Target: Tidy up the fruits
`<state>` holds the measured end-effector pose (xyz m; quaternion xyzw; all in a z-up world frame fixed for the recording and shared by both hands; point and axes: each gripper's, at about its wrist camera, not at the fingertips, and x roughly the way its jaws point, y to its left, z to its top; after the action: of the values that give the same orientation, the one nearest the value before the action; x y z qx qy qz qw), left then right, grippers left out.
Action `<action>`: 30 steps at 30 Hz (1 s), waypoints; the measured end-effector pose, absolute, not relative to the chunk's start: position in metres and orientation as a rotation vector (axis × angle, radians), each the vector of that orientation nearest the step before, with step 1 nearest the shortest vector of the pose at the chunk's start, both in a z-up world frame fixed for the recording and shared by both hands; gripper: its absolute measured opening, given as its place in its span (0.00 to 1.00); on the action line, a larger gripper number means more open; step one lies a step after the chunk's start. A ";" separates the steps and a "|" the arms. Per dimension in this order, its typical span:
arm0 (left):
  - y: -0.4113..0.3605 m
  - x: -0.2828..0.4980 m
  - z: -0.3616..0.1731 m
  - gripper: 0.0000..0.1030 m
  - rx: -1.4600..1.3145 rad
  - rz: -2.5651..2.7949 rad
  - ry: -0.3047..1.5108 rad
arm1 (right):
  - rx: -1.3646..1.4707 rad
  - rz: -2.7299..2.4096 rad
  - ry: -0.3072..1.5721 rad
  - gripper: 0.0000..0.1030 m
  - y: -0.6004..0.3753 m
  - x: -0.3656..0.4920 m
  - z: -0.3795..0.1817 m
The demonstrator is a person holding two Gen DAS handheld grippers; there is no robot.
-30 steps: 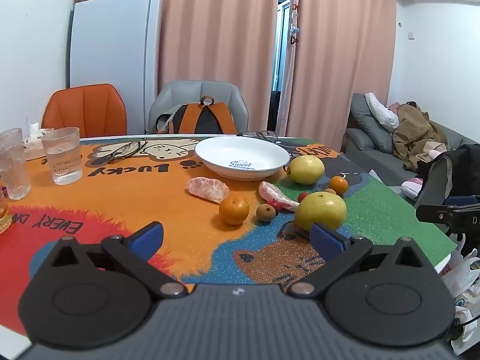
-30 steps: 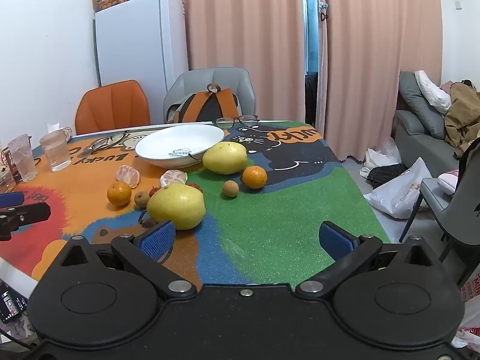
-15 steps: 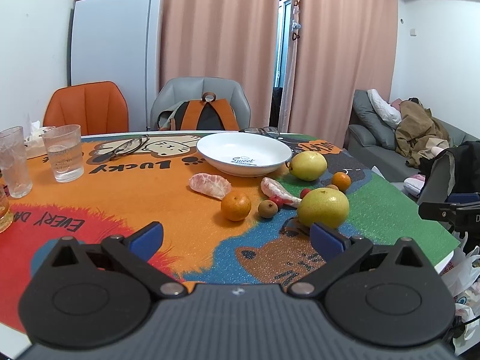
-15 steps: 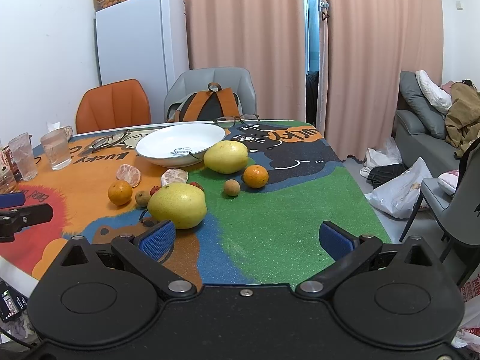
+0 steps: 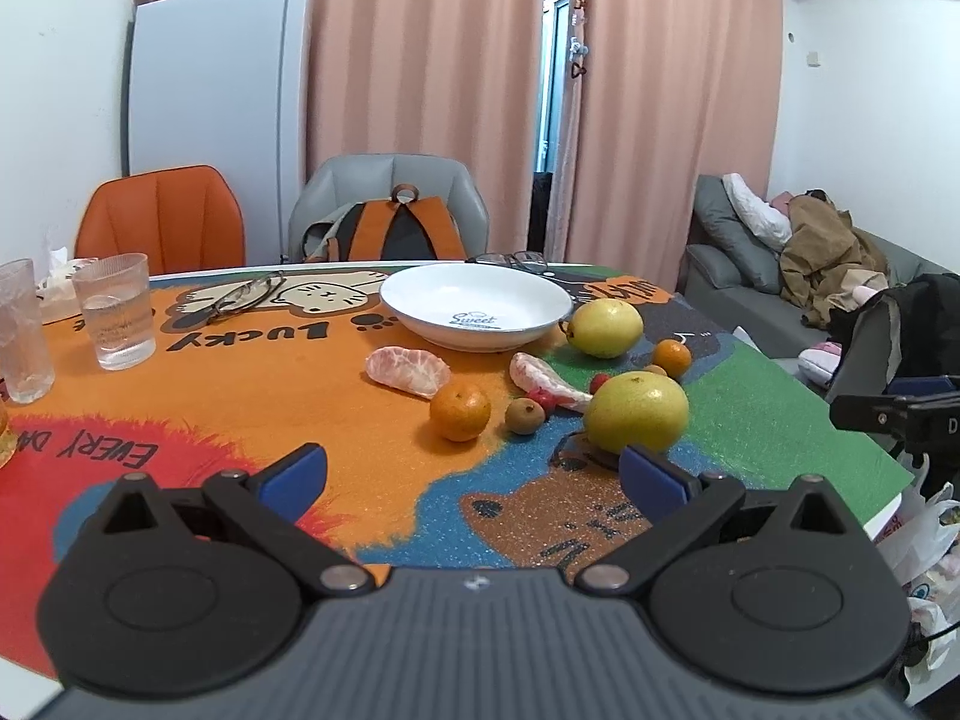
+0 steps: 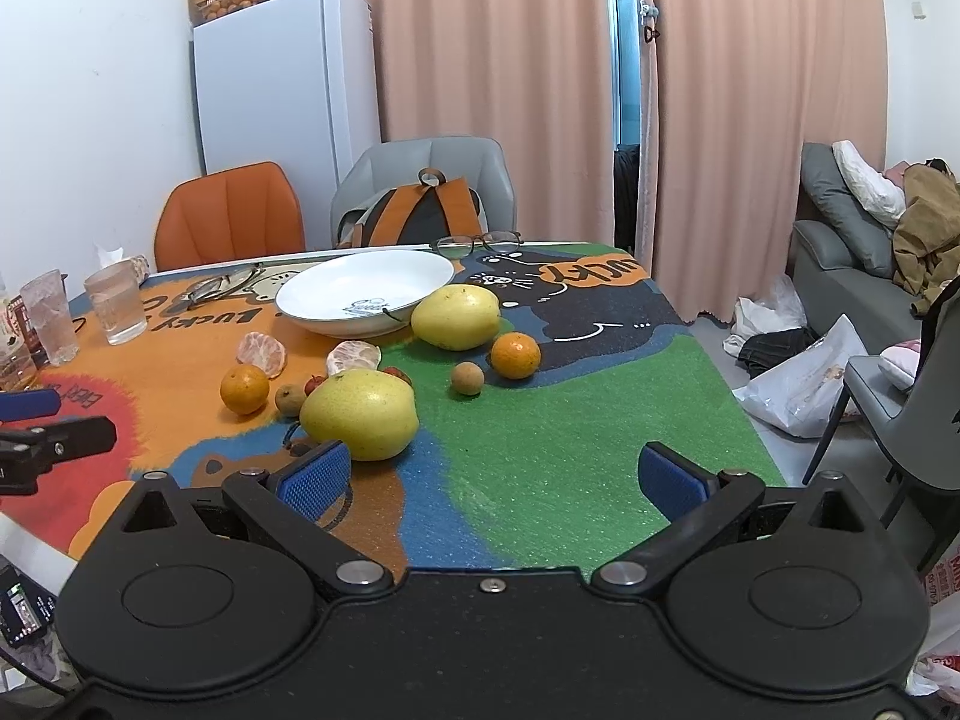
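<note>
Both sets of jaws stand wide apart with nothing between them: the left gripper (image 5: pixel 473 476) and the right gripper (image 6: pixel 495 476) hang over the near edge of the table, blue pads bare. Nearest to them lies a large yellow pomelo (image 6: pixel 359 414), at about eleven o'clock from the right gripper and just beyond its left pad; from the left wrist view the same fruit sits at one o'clock, close behind the right pad. Around it the other fruit is scattered on the colourful cartoon mat (image 6: pixel 558 420): a mandarin (image 5: pixel 459 411) and a small brown longan (image 5: pixel 524 416) just to its left, a tiny red fruit (image 5: pixel 543 398) beside a peeled segment (image 5: pixel 549 383), and another peeled piece (image 5: pixel 408 368) farther left. Behind these a second yellow pomelo (image 6: pixel 456 317) touches the rim of the white plate (image 6: pixel 336 294), which holds nothing; a second mandarin (image 6: pixel 515 354) and another longan (image 6: pixel 467 377) lie just to its right. Farther out, two drinking glasses (image 5: pixel 114 311) stand at the table's nine o'clock side, spectacles (image 6: pixel 477 243) rest at the far edge, and a backpack (image 6: pixel 420 213) sits on a grey chair (image 6: pixel 432 171) beside an orange chair (image 6: pixel 231 213).
</note>
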<state>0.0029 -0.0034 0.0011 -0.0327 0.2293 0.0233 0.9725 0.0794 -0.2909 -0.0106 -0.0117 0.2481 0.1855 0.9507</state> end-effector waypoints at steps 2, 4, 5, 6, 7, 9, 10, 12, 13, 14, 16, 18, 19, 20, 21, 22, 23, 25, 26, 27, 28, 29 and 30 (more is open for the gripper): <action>-0.003 0.003 0.001 1.00 -0.071 0.046 0.463 | -0.026 0.378 0.504 1.00 -0.291 0.079 -0.010; -0.002 0.002 0.001 1.00 -0.084 0.043 0.462 | -0.026 0.379 0.504 1.00 -0.291 0.079 -0.010; -0.002 0.001 0.001 1.00 -0.086 0.050 0.462 | -0.026 0.379 0.503 1.00 -0.291 0.079 -0.010; -0.002 0.001 0.001 1.00 -0.084 0.055 0.461 | -0.024 0.384 0.504 1.00 -0.291 0.080 -0.010; -0.003 0.001 0.001 1.00 -0.080 0.057 0.460 | -0.023 0.391 0.507 1.00 -0.291 0.080 -0.010; -0.003 0.000 0.001 1.00 -0.077 0.062 0.462 | -0.020 0.386 0.504 1.00 -0.291 0.080 -0.010; -0.004 0.000 0.000 1.00 -0.077 0.063 0.462 | -0.022 0.380 0.499 1.00 -0.291 0.080 -0.010; -0.003 0.001 0.000 1.00 -0.082 0.061 0.467 | -0.032 0.381 0.488 1.00 -0.289 0.080 -0.010; -0.003 0.000 0.000 1.00 -0.086 0.055 0.466 | -0.042 0.390 0.481 1.00 -0.288 0.080 -0.010; -0.003 0.000 0.000 1.00 -0.089 0.051 0.462 | -0.053 0.398 0.474 1.00 -0.287 0.079 -0.011; -0.004 -0.001 0.001 1.00 -0.083 0.054 0.453 | -0.076 0.414 0.456 1.00 -0.283 0.077 -0.012; -0.006 -0.001 0.001 1.00 -0.066 0.046 0.449 | -0.105 0.418 0.437 1.00 -0.279 0.075 -0.012; -0.007 -0.001 0.001 1.00 -0.057 0.048 0.447 | -0.116 0.414 0.431 1.00 -0.278 0.074 -0.013; -0.009 -0.001 0.001 1.00 -0.043 0.053 0.445 | -0.124 0.412 0.425 1.00 -0.277 0.074 -0.013; -0.011 0.000 0.001 1.00 -0.031 0.054 0.443 | -0.126 0.414 0.419 1.00 -0.276 0.074 -0.014; -0.013 0.000 0.000 1.00 -0.013 0.054 0.445 | -0.123 0.419 0.411 1.00 -0.276 0.074 -0.015; -0.015 0.001 0.000 1.00 -0.005 0.055 0.449 | -0.112 0.430 0.406 1.00 -0.277 0.073 -0.015; -0.016 0.003 -0.001 1.00 -0.006 0.068 0.467 | -0.070 0.466 0.415 1.00 -0.281 0.076 -0.016; -0.016 0.004 -0.002 1.00 -0.017 0.065 0.481 | -0.038 0.473 0.429 1.00 -0.283 0.078 -0.016; -0.015 0.005 -0.003 1.00 -0.030 0.058 0.491 | -0.010 0.471 0.440 1.00 -0.285 0.080 -0.017; -0.013 0.006 -0.004 1.00 -0.043 0.053 0.496 | 0.010 0.463 0.448 1.00 -0.286 0.080 -0.018; -0.012 0.006 -0.005 1.00 -0.054 0.054 0.503 | 0.013 0.453 0.456 1.00 -0.286 0.080 -0.018; -0.012 0.006 -0.006 1.00 -0.058 0.060 0.507 | 0.002 0.447 0.463 1.00 -0.285 0.081 -0.019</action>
<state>0.0058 -0.0116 -0.0058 -0.0289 0.2505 0.0297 0.9672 0.0806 -0.2853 -0.0187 0.0012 0.2274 0.2196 0.9487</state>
